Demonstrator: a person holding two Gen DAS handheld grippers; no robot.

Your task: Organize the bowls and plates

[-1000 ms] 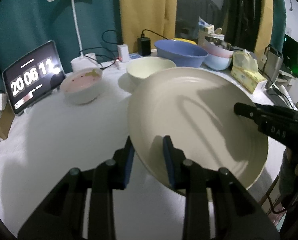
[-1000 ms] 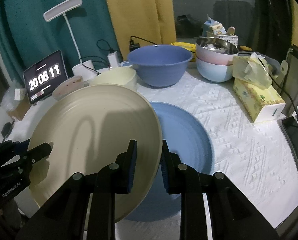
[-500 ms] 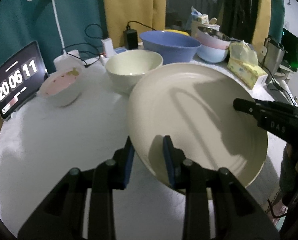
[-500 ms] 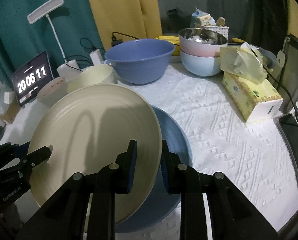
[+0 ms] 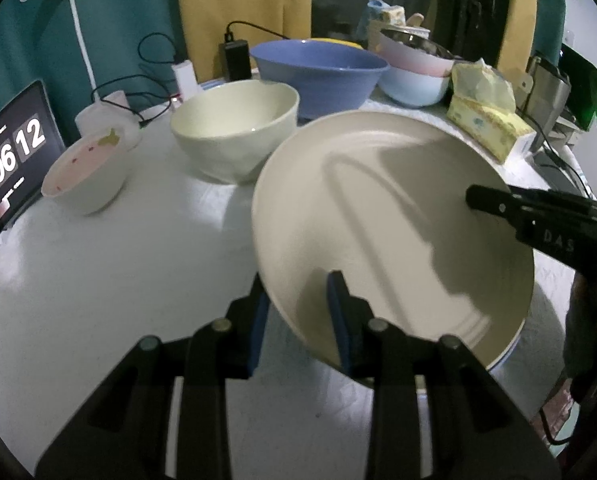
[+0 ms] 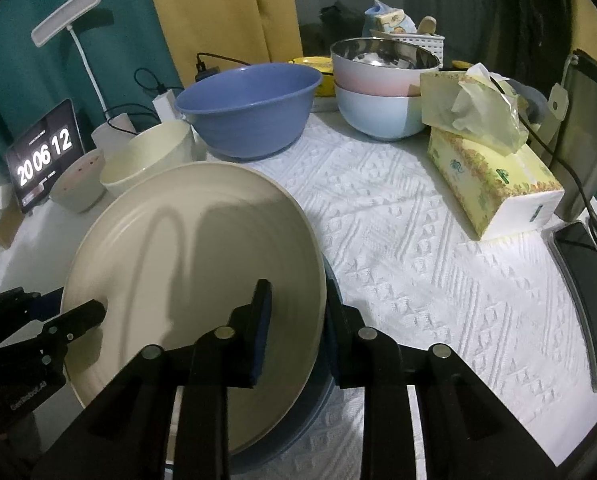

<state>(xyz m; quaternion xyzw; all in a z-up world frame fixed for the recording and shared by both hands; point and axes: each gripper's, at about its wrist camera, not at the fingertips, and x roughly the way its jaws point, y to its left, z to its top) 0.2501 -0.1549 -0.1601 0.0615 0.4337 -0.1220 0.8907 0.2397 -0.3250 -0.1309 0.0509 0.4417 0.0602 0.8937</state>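
On the white tablecloth (image 6: 438, 248) (teal-curtained room) bowls crowd.

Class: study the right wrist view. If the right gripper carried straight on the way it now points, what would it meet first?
The right gripper already straddles the rim of the cream plate, so pushing on it would most likely run deeper onto that plate, with the blue plate just beneath. Depth is uncertain.

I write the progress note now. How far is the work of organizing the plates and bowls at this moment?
Already done: a pink bowl sits nested in a pale blue bowl. In hand: both the left gripper and the right gripper hold the cream plate by opposite rims, low over the blue plate; the right jaws have just been opening slightly. Left: the cream bowl, blue bowl and small pink-lined bowl stand separately.
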